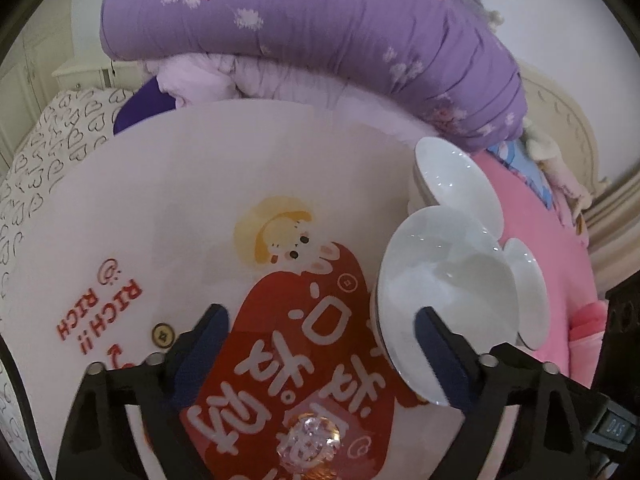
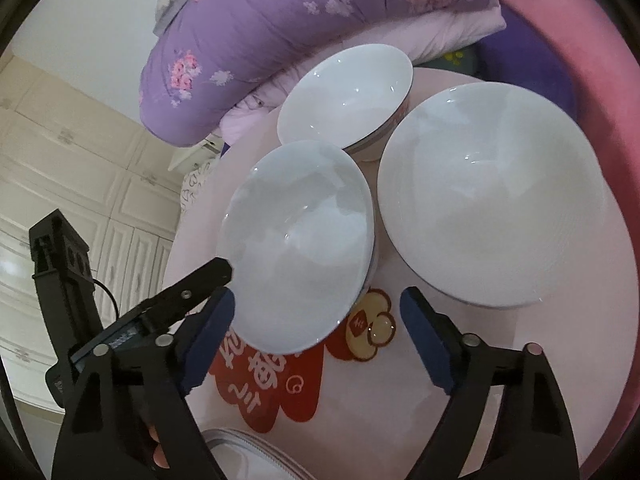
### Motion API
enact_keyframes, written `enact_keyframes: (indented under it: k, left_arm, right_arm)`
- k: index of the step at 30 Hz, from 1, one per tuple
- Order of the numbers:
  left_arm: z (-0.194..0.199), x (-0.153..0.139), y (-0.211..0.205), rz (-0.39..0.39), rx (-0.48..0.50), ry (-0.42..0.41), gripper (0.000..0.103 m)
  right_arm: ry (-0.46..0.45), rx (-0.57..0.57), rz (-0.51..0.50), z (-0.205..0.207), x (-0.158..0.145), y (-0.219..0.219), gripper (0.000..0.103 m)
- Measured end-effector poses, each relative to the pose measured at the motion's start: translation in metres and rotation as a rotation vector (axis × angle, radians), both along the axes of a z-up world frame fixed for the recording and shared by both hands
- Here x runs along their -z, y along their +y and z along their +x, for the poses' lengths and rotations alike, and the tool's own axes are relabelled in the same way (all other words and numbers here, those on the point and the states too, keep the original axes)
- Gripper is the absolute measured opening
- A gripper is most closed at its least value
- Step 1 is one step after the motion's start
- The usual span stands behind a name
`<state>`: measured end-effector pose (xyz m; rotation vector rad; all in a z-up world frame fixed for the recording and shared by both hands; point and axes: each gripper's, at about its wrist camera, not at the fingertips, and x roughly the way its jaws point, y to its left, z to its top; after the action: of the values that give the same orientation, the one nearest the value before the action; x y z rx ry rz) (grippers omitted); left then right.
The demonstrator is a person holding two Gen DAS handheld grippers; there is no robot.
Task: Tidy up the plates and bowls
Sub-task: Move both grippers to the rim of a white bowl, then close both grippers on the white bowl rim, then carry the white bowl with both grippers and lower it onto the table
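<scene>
Both sets of jaws stand wide and hold nothing. The left gripper [image 1: 320, 344] and right gripper [image 2: 318, 316] flank the nearest bowl [image 2: 298, 248] on the bench [image 2: 480, 380]. Two bowls [image 2: 492, 196] sit just beside it, so a clumsy closing could knock them.

Soft even indoor light, slight blur, fisheye-bent edges, black corners

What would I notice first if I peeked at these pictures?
Three shiny white bowls sit close together on a pale round table. Under them the tabletop has a big red sticker with a little cartoon animal. Behind the table lies a puffy purple quilt with flowers.
</scene>
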<state>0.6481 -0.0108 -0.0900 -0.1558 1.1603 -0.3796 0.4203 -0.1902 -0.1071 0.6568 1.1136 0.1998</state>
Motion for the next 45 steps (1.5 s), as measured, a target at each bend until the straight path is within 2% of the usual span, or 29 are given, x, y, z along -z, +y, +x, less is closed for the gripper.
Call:
enact_keyframes:
  k: [2, 6, 9, 11, 13, 20, 34, 45]
  left_arm:
    - [0.009, 0.009, -0.003, -0.013, 0.001, 0.028, 0.062]
    - [0.024, 0.022, -0.008, -0.059, 0.008, 0.072, 0.051]
    - [0.031, 0.024, -0.013, -0.080, 0.026, 0.072, 0.034]
    - [0.034, 0.024, -0.018, -0.089, 0.043, 0.069, 0.013]
    - [0.034, 0.024, -0.022, -0.087, 0.053, 0.067, 0.006]
    - [0.019, 0.013, -0.013, -0.074, 0.035, 0.035, 0.006]
    - [-0.060, -0.041, 0.055, -0.039, -0.086, -0.071, 0.006]
    - [-0.118, -0.051, 0.113, -0.052, -0.199, -0.059, 0.007]
  right_arm:
    - [0.006, 0.001, -0.002, 0.005, 0.005, -0.001, 0.075]
    - [0.013, 0.022, 0.007, 0.009, 0.012, -0.005, 0.064]
    - [0.012, 0.034, 0.015, 0.012, 0.016, -0.005, 0.049]
    - [0.012, 0.048, -0.001, 0.012, 0.018, -0.006, 0.036]
    - [0.008, 0.056, -0.002, 0.012, 0.019, -0.007, 0.029]
    - [0.022, 0.017, 0.001, 0.010, 0.017, 0.002, 0.026]
    - [-0.028, -0.176, -0.002, -0.003, -0.027, 0.070, 0.026]
    - [-0.016, -0.309, -0.019, -0.004, -0.024, 0.124, 0.026]
